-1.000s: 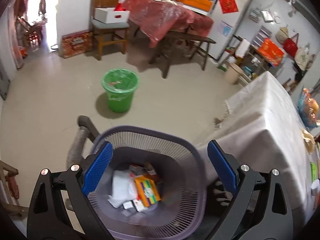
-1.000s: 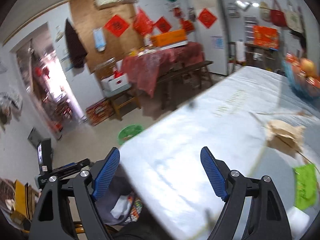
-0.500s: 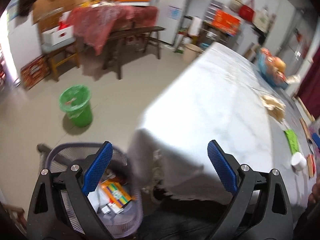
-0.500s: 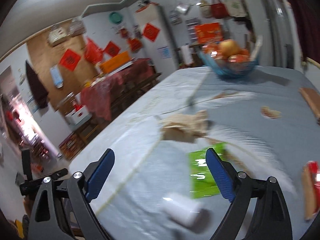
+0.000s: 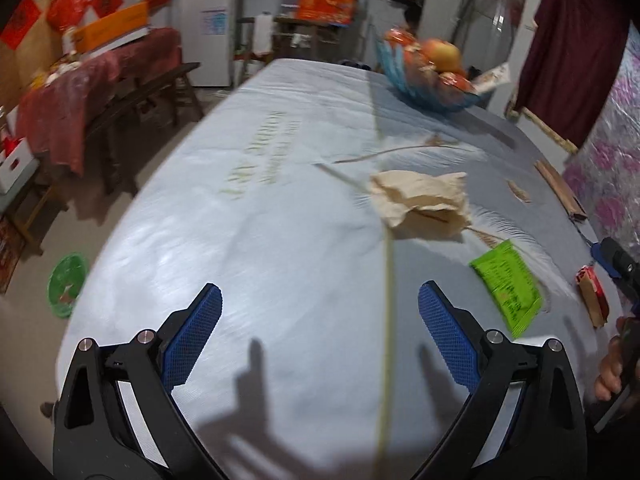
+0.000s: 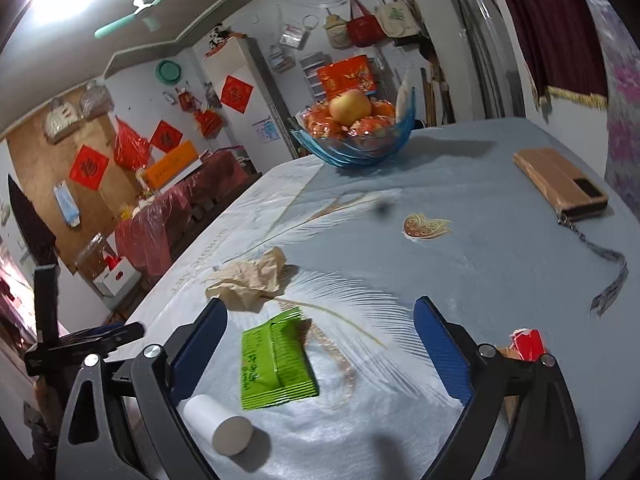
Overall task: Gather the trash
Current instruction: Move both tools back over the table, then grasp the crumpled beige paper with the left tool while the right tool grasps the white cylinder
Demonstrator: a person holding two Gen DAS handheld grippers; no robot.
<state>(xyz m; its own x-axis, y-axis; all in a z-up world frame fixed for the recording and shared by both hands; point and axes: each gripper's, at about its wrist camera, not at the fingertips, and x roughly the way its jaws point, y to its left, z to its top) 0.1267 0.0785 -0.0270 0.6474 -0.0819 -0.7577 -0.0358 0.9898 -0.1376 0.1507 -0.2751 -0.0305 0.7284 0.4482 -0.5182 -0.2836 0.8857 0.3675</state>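
The right gripper [image 6: 320, 344] has its fingers wide, just opened further, with nothing pressed; a green packet [image 6: 276, 364] lies on the table [image 6: 480, 264] between them. A white roll [image 6: 218, 420] lies by the left finger, crumpled paper [image 6: 252, 280] beyond. The left gripper [image 5: 320, 336] fingers stand wide and empty near the table's near edge. A fruit bowl [image 6: 354, 140] sits at the far edge.

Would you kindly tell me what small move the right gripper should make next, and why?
Probably lower the right gripper onto the green wrapper. Its jaws, just opened wide, hold nothing, and the wrapper lies flat on the tablecloth directly between them.
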